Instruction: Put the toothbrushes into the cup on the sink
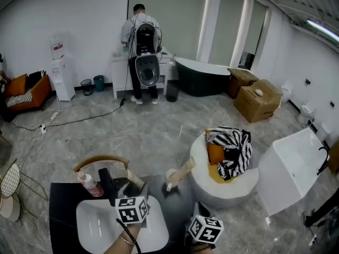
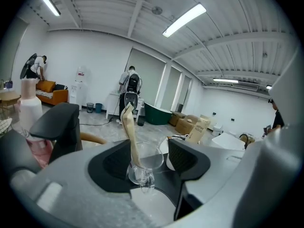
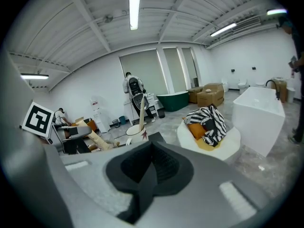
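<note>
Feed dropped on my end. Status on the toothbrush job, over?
Left gripper jaws open, gripping nothing. Right gripper jaws shut, empty. One toothbrush stands in the cup. Pink bottle off to the side, nothing blocking the cup.

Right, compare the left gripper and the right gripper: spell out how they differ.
The left gripper has its jaws wide apart; the right gripper has its shut together. In the left gripper view the glass cup with a toothbrush shows in the gap, untouched; the right gripper's jaws leave no gap, and the cup stands beyond them. Shared: neither holds anything, both face the cup.
</note>
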